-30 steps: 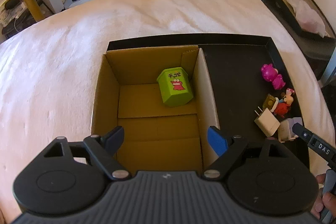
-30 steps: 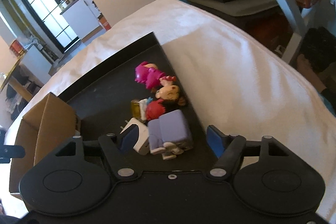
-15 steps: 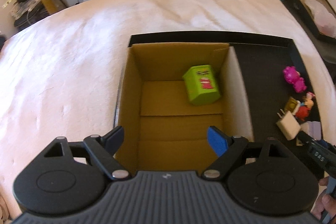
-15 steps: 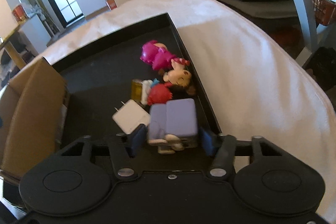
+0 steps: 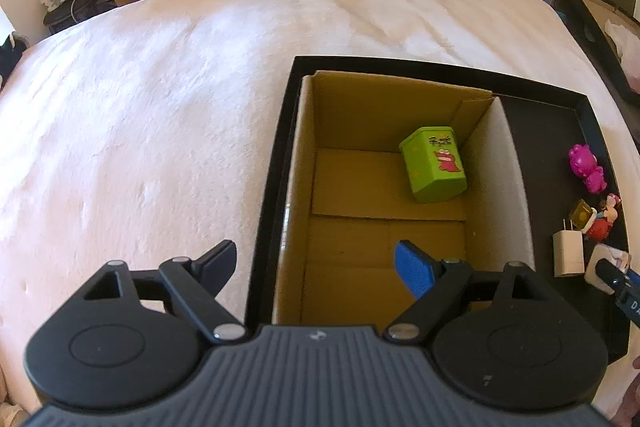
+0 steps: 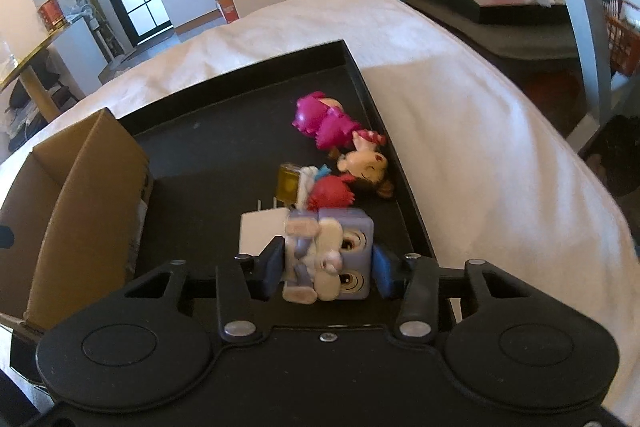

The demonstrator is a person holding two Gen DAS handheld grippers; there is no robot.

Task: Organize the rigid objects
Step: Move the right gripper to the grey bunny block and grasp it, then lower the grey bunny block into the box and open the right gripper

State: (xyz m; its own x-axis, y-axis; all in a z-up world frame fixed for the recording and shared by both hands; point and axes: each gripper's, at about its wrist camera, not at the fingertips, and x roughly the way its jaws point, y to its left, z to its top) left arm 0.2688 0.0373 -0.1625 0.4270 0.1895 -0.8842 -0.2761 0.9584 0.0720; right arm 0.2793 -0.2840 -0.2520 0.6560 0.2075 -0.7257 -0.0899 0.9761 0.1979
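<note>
The left gripper's [image 5: 314,265] fingers [image 5: 414,269] stand wide over the box's [image 5: 516,187] near edge, having drifted left; a green tin [image 5: 434,169] lies inside. The right gripper's [image 6: 326,267] fingers [image 6: 272,265], open a second ago, now clamp the purple cube [image 6: 336,253] on the tray [image 6: 224,155], ready for the box.

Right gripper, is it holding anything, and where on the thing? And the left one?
The right gripper is shut on the lavender cube toy, its fingers pressing the toy's two opposite side faces. The left gripper is open and holds nothing.
</note>
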